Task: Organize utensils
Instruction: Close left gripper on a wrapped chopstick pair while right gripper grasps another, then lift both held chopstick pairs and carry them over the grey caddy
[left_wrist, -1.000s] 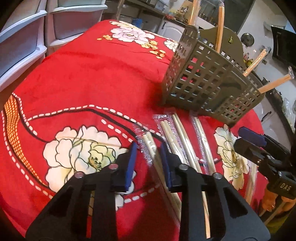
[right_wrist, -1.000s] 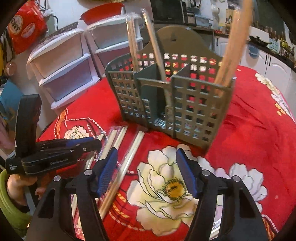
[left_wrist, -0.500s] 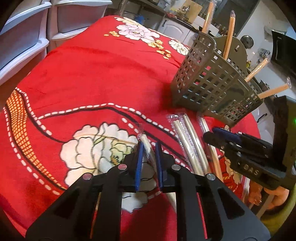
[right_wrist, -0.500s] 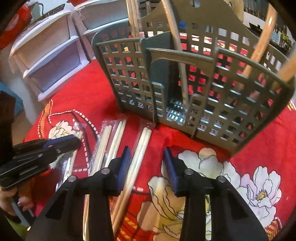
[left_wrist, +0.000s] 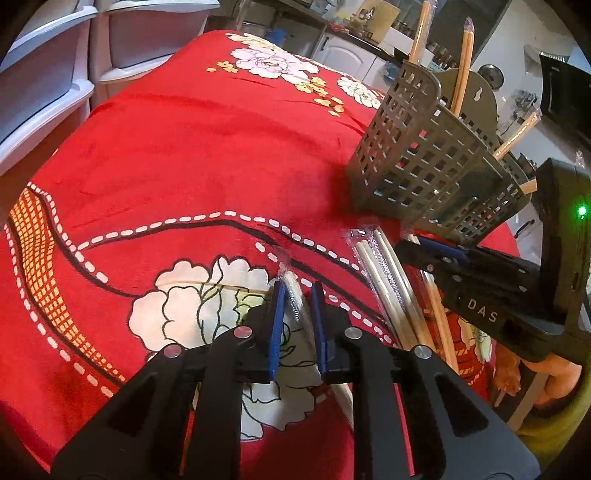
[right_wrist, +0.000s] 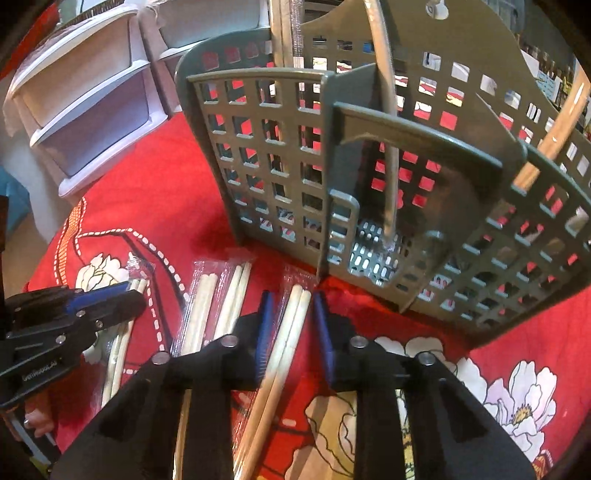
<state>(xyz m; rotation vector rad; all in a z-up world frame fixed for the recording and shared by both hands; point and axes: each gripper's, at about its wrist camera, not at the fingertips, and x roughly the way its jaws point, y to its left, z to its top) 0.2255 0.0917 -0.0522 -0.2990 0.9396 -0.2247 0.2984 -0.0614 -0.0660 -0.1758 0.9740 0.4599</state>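
Note:
Several plastic-wrapped chopstick pairs (right_wrist: 207, 306) lie side by side on the red floral cloth (left_wrist: 184, 147) in front of a grey lattice utensil basket (left_wrist: 424, 166) (right_wrist: 258, 147). More chopsticks (left_wrist: 463, 66) stand inside the basket. My left gripper (left_wrist: 297, 291) (right_wrist: 125, 295) is shut on the leftmost wrapped pair (left_wrist: 293, 295), low over the cloth. My right gripper (right_wrist: 292, 295) (left_wrist: 410, 247) straddles the rightmost pair (right_wrist: 297, 314) just before the basket. Its jaws are closing, and a thin gap still shows beside the sticks.
White plastic drawer units (left_wrist: 44, 74) (right_wrist: 92, 110) stand beyond the table's far left edge. A person's hand (left_wrist: 546, 376) holds the right gripper at the lower right. Kitchen cabinets and counters fill the background behind the basket.
The left jaws closed onto the leftmost wrapped pair. The right gripper moved forward and down toward the basket, and its jaws narrowed from wide apart to close around the rightmost pair.

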